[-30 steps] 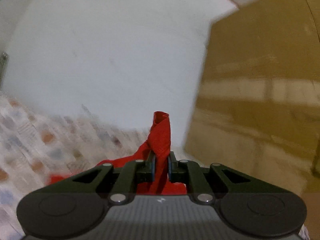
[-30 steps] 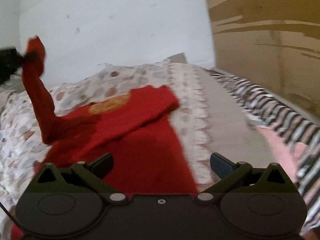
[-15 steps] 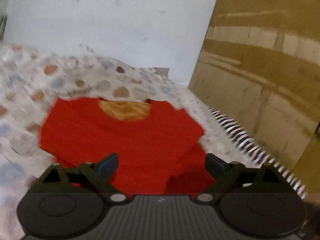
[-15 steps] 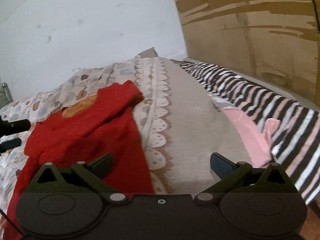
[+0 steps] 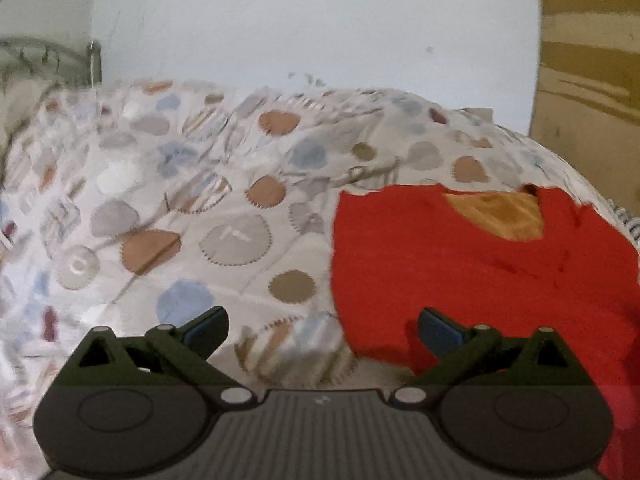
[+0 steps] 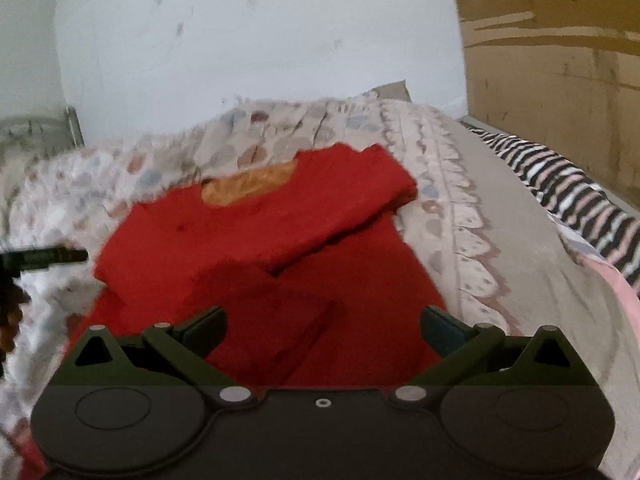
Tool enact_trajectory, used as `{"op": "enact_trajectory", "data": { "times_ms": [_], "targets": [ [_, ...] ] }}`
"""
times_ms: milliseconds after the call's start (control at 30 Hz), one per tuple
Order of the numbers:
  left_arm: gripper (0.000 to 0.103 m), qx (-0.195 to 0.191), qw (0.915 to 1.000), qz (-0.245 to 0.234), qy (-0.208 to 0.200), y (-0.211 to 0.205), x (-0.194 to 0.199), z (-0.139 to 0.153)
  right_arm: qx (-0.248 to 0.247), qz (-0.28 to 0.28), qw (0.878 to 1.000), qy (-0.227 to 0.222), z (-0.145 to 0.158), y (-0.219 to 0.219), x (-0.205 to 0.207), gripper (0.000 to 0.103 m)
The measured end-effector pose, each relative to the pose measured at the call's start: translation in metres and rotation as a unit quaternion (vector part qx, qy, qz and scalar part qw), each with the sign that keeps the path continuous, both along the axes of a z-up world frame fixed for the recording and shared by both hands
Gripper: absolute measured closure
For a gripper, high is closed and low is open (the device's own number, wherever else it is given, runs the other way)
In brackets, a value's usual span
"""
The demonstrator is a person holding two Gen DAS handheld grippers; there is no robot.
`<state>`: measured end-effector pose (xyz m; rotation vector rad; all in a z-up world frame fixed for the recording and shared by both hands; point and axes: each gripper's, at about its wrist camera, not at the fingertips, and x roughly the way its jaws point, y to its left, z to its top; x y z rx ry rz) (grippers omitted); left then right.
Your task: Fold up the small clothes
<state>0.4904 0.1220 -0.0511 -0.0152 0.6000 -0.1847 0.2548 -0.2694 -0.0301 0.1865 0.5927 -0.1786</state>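
Note:
A small red top (image 6: 280, 256) with an orange inner neckline (image 6: 248, 186) lies flat on the patterned bedspread (image 5: 208, 216), both sleeves folded in over its body. In the left wrist view the red top (image 5: 472, 272) lies at the right. My left gripper (image 5: 322, 328) is open and empty, over the bedspread at the top's left edge. My right gripper (image 6: 322, 328) is open and empty, just above the top's lower part. The left gripper's fingertips (image 6: 52, 256) show at the left edge of the right wrist view.
A striped black, white and pink cloth (image 6: 568, 184) lies along the bed's right side, with a pink piece (image 6: 616, 280) beside it. A brown wooden panel (image 6: 560, 60) stands at the right, a white wall behind, and a metal bed frame (image 5: 48, 60) at far left.
My left gripper opened and let go of the red sleeve, which now lies folded over the top. It then swung left. My right gripper turned back over the top.

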Motion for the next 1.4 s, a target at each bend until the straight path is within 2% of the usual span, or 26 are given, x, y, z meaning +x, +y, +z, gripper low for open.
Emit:
{"op": "enact_trajectory", "data": {
  "times_ms": [100,200,267,333,367,433,500,567,633,700,733,800,867,900,933,1000,1067,1100,1167,1200,1233,1333,1400],
  "targets": [
    [0.0,-0.04,0.999,-0.018,0.01,0.006,0.035,-0.012,-0.024,-0.011,0.999,0.03,-0.011,0.005,0.022,0.0],
    [0.002,-0.063,0.9972,-0.034,0.022,0.005,0.061,-0.022,-0.038,-0.03,0.997,0.065,-0.025,0.004,0.031,0.0],
    [0.015,-0.094,0.9935,-0.053,0.036,0.008,0.074,-0.026,-0.045,-0.027,0.996,0.066,-0.029,0.004,0.027,0.0],
    [0.049,-0.137,0.9849,-0.089,0.058,0.01,0.081,-0.029,-0.053,-0.021,0.996,0.065,-0.033,0.005,0.025,0.0],
    [0.057,-0.149,0.9817,-0.099,0.065,0.011,0.082,-0.03,-0.055,-0.019,0.996,0.065,-0.034,0.006,0.024,0.0],
    [0.073,-0.15,0.9801,-0.099,0.084,0.01,0.083,-0.026,-0.06,-0.02,0.996,0.063,-0.035,0.008,0.023,0.0],
    [0.084,-0.141,0.9822,-0.086,0.089,0.009,0.082,-0.016,-0.064,-0.022,0.996,0.063,-0.036,0.009,0.023,0.0],
    [0.086,-0.125,0.9867,-0.06,0.085,0.004,0.077,-0.002,-0.067,-0.023,0.996,0.06,-0.037,0.011,0.023,0.0],
    [0.087,-0.079,0.9942,-0.034,0.064,-0.009,0.07,0.005,-0.07,-0.023,0.995,0.06,-0.037,0.012,0.023,0.0],
    [0.088,-0.022,0.9979,-0.026,0.055,-0.025,0.068,-0.004,-0.072,-0.023,0.995,0.062,-0.037,0.012,0.024,0.0],
    [0.087,-0.016,0.9978,-0.021,0.062,-0.029,0.07,-0.01,-0.074,-0.023,0.995,0.063,-0.038,0.012,0.025,0.0],
    [0.081,-0.056,0.9963,-0.008,0.065,-0.023,0.069,-0.017,-0.078,-0.022,0.995,0.064,-0.038,0.013,0.025,0.0],
    [0.068,-0.09,0.9937,-0.003,0.066,-0.011,0.065,-0.017,-0.078,-0.021,0.995,0.063,-0.039,0.013,0.024,0.0],
    [0.052,-0.096,0.9931,-0.005,0.067,-0.007,0.063,-0.016,-0.076,-0.021,0.995,0.061,-0.039,0.012,0.024,0.0],
    [0.041,-0.1,0.9929,-0.008,0.065,-0.002,0.058,-0.016,-0.075,-0.02,0.995,0.059,-0.039,0.012,0.023,0.0],
    [0.04,-0.101,0.9925,-0.016,0.067,0.006,0.051,-0.019,-0.073,-0.02,0.996,0.057,-0.04,0.011,0.023,0.0],
    [0.04,-0.116,0.9891,-0.023,0.088,0.015,0.047,-0.025,-0.072,-0.021,0.996,0.054,-0.04,0.011,0.022,0.0],
    [0.044,-0.126,0.9871,-0.024,0.096,0.019,0.045,-0.027,-0.072,-0.021,0.996,0.052,-0.041,0.011,0.022,0.0],
    [0.063,-0.133,0.9851,-0.03,0.106,0.022,0.042,-0.026,-0.074,-0.022,0.996,0.051,-0.041,0.012,0.022,0.0],
    [0.084,-0.131,0.9844,-0.037,0.112,0.021,0.042,-0.024,-0.075,-0.022,0.996,0.05,-0.041,0.013,0.021,0.0],
    [0.093,-0.128,0.9836,-0.044,0.12,0.019,0.042,-0.021,-0.075,-0.023,0.996,0.05,-0.041,0.013,0.021,0.0],
    [0.094,-0.08,0.9913,-0.014,0.103,0.003,0.037,-0.005,-0.076,-0.022,0.995,0.052,-0.041,0.013,0.021,0.0],
    [0.095,-0.063,0.9925,0.019,0.102,-0.004,0.033,-0.001,-0.073,-0.017,0.995,0.058,-0.039,0.012,0.021,0.0]
  ]
}}
